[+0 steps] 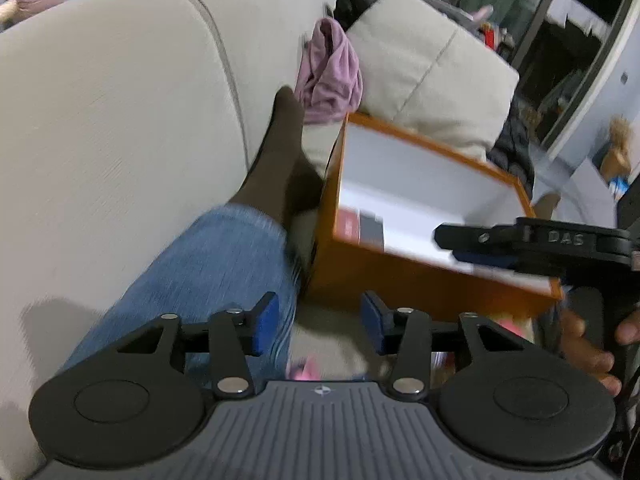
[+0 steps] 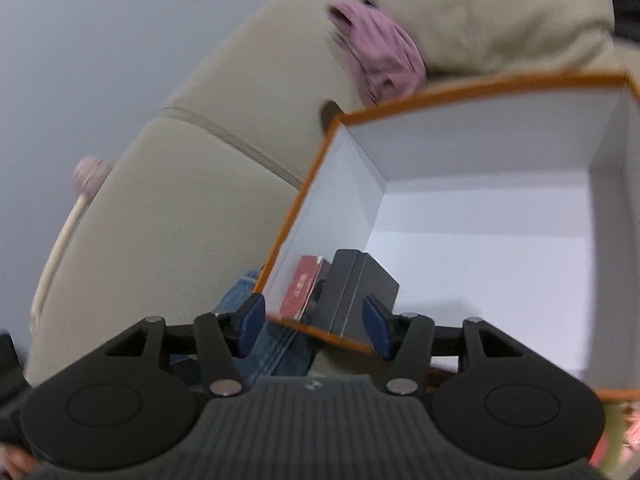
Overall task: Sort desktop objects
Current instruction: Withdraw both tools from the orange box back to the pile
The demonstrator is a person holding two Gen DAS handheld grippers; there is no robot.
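An orange box (image 1: pixel 420 280) with a white inside stands on the sofa; it also fills the right of the right wrist view (image 2: pixel 304 196). In its near left corner lie a red booklet (image 2: pixel 299 290) and a dark grey box (image 2: pixel 356 288), also seen in the left wrist view as the booklet (image 1: pixel 347 226) and dark box (image 1: pixel 372 230). My left gripper (image 1: pixel 320 322) is open and empty, in front of the orange box's near corner. My right gripper (image 2: pixel 314 326) is open and empty, at the box's near rim; from the left wrist view it (image 1: pixel 520 244) reaches over the box.
A beige sofa back (image 1: pixel 120 120) and cushion (image 1: pixel 424 76) surround the box. A pink cloth (image 1: pixel 330 74) lies behind it. A person's jeans leg (image 1: pixel 224 272) and dark-socked foot (image 1: pixel 280 148) lie left of the box. A hand (image 1: pixel 588 344) holds the right gripper.
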